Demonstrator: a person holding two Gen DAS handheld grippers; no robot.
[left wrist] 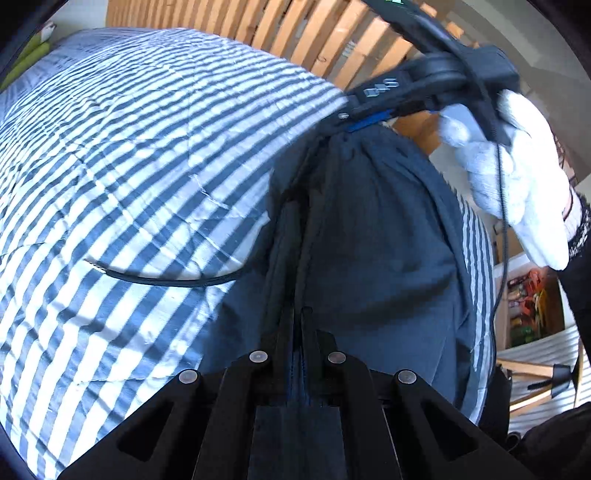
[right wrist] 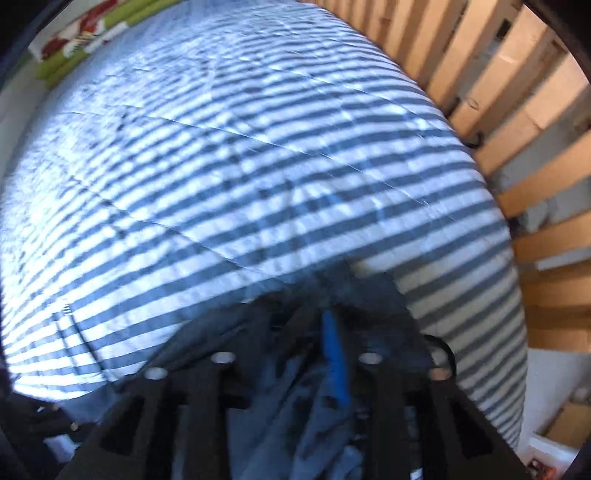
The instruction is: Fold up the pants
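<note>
On a bed spread with a blue-and-white striped cover, dark blue pants lie along the right side, near a wooden slatted frame. A thin black cord curves across the stripes to the left of the pants. At the bottom centre, the left gripper is clenched tight, pinching a fold of the pants fabric. Further right and higher up, a white-gloved hand holds the right gripper at the far end of the pants. In the blurred right wrist view, bunched pants fabric sits between its partly spread fingers; whether they press on it cannot be told.
</note>
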